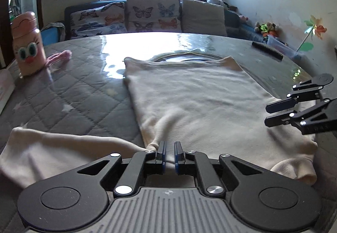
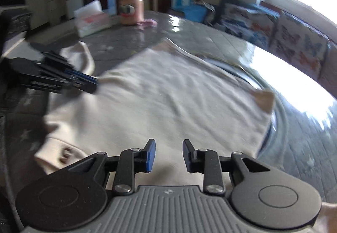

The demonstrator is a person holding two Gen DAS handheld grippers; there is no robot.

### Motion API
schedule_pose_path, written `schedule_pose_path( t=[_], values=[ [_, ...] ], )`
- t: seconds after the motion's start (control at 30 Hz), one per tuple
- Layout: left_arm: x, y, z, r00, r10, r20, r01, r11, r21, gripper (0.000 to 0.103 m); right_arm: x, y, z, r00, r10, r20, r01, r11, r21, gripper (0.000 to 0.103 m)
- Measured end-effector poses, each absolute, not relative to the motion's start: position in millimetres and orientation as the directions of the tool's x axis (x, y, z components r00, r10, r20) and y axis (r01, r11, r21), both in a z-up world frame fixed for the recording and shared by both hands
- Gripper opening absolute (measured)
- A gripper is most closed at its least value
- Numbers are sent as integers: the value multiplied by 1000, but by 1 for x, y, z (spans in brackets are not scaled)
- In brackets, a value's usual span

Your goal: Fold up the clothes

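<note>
**Cream sweatshirt flat on the quilted bench, left fingers pinching a fold**

On the grey quilted bench [image 1: 69,93], under a glossy clear cover, a cream sweatshirt [image 1: 200,93] lies spread flat, its ribbed hem toward the sofa and window. Its left side edge runs straight from the far hem corner to the left gripper [image 1: 169,154], whose fingers [image 1: 161,151] are closed to a narrow gap on a gathered ridge of the cloth at the armpit. From there the left sleeve [image 1: 48,148] trails away leftward along the near bench edge, loose and rumpled.

At the right side of the left wrist view, the right gripper [image 1: 271,113] hangs above the garment's right edge, its fingers [image 1: 280,104] spread and holding nothing. Its own camera, blurred, shows the fingers [image 2: 150,155] apart over the cream body [image 2: 168,96], with a lettered fold of cloth [image 2: 63,156] just to their left and one far hem corner [image 2: 264,99] turned up.

Bare quilted surface lies to the left of the sweatshirt. Further left, near the bench's edge, a pink cartoon-face bottle [image 1: 27,43] stands with a pink strap [image 1: 59,57] beside it and a tissue box [image 2: 92,19] nearby. A dark comb-like bar [image 1: 267,50] lies at the far right, well apart from the garment. Beyond the bench sit butterfly-print cushions [image 1: 151,13].
</note>
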State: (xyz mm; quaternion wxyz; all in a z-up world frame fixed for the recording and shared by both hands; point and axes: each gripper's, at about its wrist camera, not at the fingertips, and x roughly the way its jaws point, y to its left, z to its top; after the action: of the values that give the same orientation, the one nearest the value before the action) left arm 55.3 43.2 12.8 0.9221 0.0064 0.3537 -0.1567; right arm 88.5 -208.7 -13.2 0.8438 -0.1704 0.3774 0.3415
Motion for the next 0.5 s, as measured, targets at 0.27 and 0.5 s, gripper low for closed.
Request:
schedule_pose_path(
  t=[0.27, 0.5],
  values=[
    [78, 50, 10, 698, -248, -672, 244, 964, -103, 15, 119, -228, -15, 493, 444, -748, -635, 772, 40, 28],
    [88, 72, 5, 690, -195, -697, 185, 979, -91, 19, 151, -233, -25, 503, 414, -759, -588, 807, 50, 28]
  ],
)
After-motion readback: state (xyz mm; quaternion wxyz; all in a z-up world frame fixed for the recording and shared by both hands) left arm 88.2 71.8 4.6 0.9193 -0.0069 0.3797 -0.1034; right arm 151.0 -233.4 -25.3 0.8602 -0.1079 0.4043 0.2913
